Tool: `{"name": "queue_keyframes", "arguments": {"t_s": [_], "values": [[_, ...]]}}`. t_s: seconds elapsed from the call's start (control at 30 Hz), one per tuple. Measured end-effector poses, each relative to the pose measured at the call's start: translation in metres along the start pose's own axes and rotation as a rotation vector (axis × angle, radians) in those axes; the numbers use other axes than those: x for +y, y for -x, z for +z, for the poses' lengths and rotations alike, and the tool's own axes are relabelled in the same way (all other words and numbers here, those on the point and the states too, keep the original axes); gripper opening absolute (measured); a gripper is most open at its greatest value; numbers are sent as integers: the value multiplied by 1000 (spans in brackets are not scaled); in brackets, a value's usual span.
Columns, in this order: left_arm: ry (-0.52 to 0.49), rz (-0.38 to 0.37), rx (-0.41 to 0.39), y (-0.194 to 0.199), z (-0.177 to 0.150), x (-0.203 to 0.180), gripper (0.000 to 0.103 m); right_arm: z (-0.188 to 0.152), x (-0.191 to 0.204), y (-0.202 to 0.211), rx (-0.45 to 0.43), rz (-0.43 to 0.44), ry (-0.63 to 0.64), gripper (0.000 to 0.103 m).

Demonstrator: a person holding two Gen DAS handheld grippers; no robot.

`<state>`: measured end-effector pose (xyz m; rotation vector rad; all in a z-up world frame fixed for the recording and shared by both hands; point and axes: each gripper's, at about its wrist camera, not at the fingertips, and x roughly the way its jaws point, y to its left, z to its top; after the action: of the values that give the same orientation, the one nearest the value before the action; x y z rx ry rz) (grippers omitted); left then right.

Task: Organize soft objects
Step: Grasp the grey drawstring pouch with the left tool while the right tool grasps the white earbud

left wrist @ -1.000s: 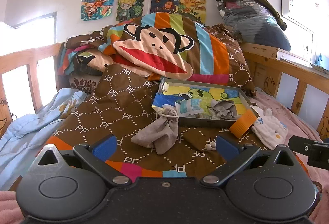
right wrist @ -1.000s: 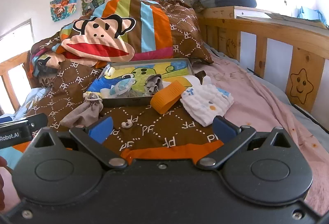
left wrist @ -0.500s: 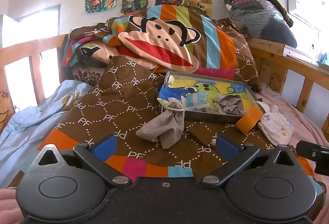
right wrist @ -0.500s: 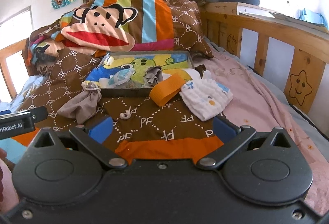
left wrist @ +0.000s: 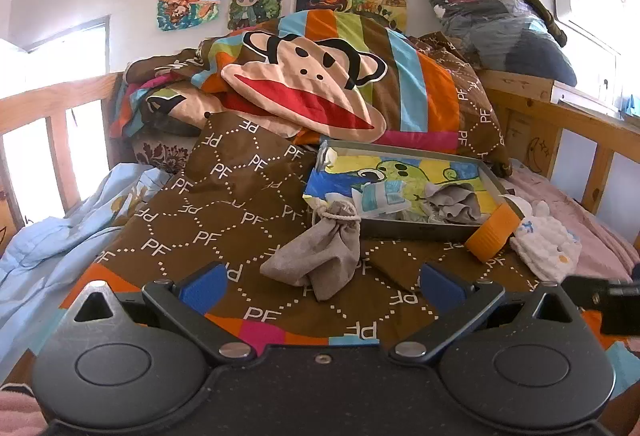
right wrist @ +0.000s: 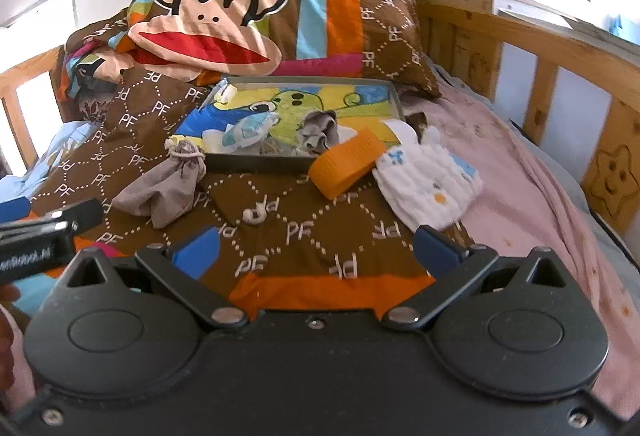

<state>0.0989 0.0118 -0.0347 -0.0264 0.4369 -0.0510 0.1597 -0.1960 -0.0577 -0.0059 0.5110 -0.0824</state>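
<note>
A grey drawstring pouch (left wrist: 320,252) lies on the brown bedspread in front of a shallow grey tray (left wrist: 416,230) with a cartoon lining. The tray holds a crumpled grey cloth (left wrist: 454,202) and a pale blue-white item (left wrist: 380,198). An orange band (left wrist: 490,232) leans at the tray's right corner, beside a white baby mitten cloth (left wrist: 546,246). My left gripper (left wrist: 322,282) is open and empty, just short of the pouch. My right gripper (right wrist: 316,246) is open and empty, near a small white ring (right wrist: 255,214); the pouch (right wrist: 162,190), band (right wrist: 346,164) and white cloth (right wrist: 430,186) lie ahead.
A monkey-face quilt (left wrist: 320,92) is piled behind the tray. Wooden bed rails (right wrist: 560,72) run along the right side and another rail (left wrist: 48,104) stands on the left. A light blue blanket (left wrist: 48,236) lies at left, pink sheet (right wrist: 520,196) at right.
Both grippers have moved forward over the bed toward the objects, and the right view has tilted down. The objects themselves have not moved.
</note>
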Motion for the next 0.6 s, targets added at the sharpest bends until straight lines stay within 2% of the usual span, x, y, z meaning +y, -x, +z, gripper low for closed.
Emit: {"name": "queue_keyframes", "arguments": {"t_s": [0.17, 0.47, 0.6], "values": [[35, -2, 14, -17, 2, 8, 102, 10, 6, -35, -23, 18, 115, 103], [61, -37, 51, -89, 11, 29, 102, 1, 33, -97, 44, 161, 223, 103], [33, -73, 66, -123, 13, 30, 102, -1, 45, -124, 76, 211, 242, 100]]}}
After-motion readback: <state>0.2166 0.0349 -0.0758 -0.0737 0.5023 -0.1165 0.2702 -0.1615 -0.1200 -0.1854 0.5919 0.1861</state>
